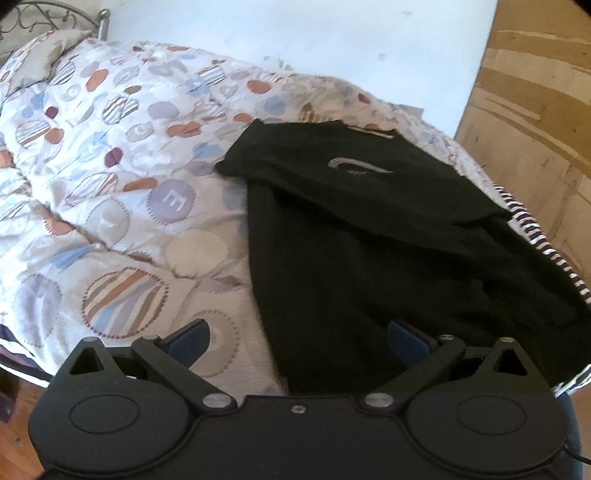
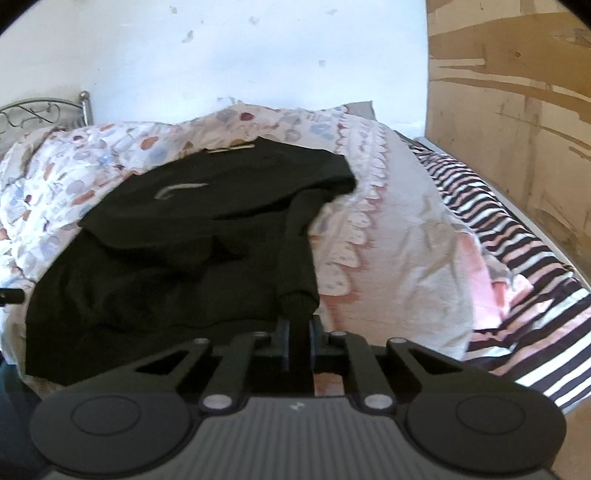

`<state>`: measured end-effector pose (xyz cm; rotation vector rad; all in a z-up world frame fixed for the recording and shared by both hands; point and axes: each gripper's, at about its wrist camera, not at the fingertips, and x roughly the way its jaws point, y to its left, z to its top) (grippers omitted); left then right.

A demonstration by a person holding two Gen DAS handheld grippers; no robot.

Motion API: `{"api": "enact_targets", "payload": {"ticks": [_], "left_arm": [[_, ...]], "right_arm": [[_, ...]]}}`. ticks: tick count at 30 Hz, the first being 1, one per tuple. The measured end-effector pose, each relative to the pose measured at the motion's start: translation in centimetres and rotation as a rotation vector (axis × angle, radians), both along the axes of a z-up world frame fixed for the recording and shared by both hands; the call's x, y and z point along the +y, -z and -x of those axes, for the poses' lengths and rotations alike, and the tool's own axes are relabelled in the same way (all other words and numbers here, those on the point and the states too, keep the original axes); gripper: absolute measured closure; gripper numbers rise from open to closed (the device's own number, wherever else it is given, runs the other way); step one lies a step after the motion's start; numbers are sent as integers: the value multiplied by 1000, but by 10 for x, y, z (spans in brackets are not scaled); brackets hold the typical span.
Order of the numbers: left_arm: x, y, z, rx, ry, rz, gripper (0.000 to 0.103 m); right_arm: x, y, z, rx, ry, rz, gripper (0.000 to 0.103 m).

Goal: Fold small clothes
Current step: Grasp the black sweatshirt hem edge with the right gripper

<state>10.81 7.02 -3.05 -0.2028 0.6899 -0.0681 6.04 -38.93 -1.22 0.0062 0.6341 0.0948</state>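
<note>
A black sweater (image 1: pixel 369 229) lies spread on a bed covered by a patterned quilt (image 1: pixel 110 166), and it serves as the landmark here. To the left of the sweater, the quilt shows circles in orange, blue and lilac, some striped and some carrying letters. Farther left and beyond the sweater, a pillow (image 1: pixel 40 55) rests against a metal headboard (image 1: pixel 55 18) with curled ironwork.

The left gripper (image 1: pixel 299 341) hovers at the near left edge of the sweater, its jaws spread wide apart with nothing between them; one blue pad (image 1: pixel 188 338) sits over the quilt just left of the sweater, the other over the black cloth.

On the sweater itself, a pale curved logo (image 1: pixel 354 166) marks the chest, and a light strip shows at the collar on the far side. One sleeve is already laid across the body below the logo.

At the near right edge of the sweater, the right gripper (image 2: pixel 299 332) has its jaws closed on the ribbed cuff of the other sleeve (image 2: pixel 295 254), which runs up from the jaws toward the shoulder.

Right of the sweater, the quilt's scalloped border (image 2: pixel 354 229) folds over pale backing. Beyond that lies a striped sheet (image 2: pixel 517 258) in dark, white and pink, and farthest right stands a wooden panel (image 2: pixel 509 110).
</note>
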Motion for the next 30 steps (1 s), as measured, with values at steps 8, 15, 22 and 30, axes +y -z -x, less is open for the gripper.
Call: {"api": "enact_targets", "payload": {"ticks": [8, 15, 22, 30], "left_arm": [[-19, -1, 1, -2, 48, -23, 1], [-34, -3, -1, -13, 98, -30, 1], [-50, -1, 0, -11, 134, -46, 1], [-56, 0, 6, -1, 159, -65, 1]], "right_arm": [[0, 2, 11, -26, -93, 61, 51], [24, 0, 45, -70, -368, 388, 17], [57, 24, 55, -109, -476, 679, 6], [78, 57, 45, -222, -479, 941, 8]]}}
